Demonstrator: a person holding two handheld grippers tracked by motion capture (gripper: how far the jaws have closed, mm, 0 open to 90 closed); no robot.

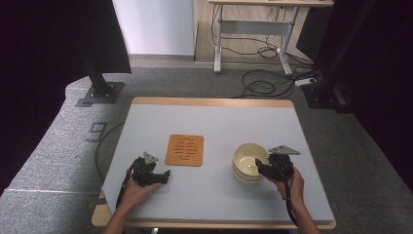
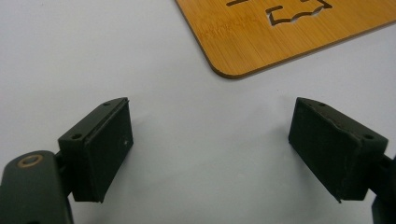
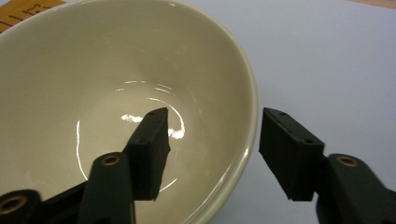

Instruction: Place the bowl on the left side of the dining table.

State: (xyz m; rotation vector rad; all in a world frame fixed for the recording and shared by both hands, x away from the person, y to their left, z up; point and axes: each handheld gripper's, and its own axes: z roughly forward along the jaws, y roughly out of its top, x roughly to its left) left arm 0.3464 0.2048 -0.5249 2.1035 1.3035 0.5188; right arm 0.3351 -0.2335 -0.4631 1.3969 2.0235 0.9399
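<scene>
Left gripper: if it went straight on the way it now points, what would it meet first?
Probably the rounded corner of the wooden mat. The left gripper stands open over bare table, nothing between its jaws; if it travels above the flat mat, it could pass over it.

Grey table (image 1: 214, 195) bearing wooden mat (image 1: 184, 150), cream bowls (image 1: 247, 163).

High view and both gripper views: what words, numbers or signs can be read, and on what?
"9": dark figure on the grey floor, left of the table.
Wooden board: cut-out shapes and a faint engraved mark, too blurred to read.
Bowl: no text.
</scene>
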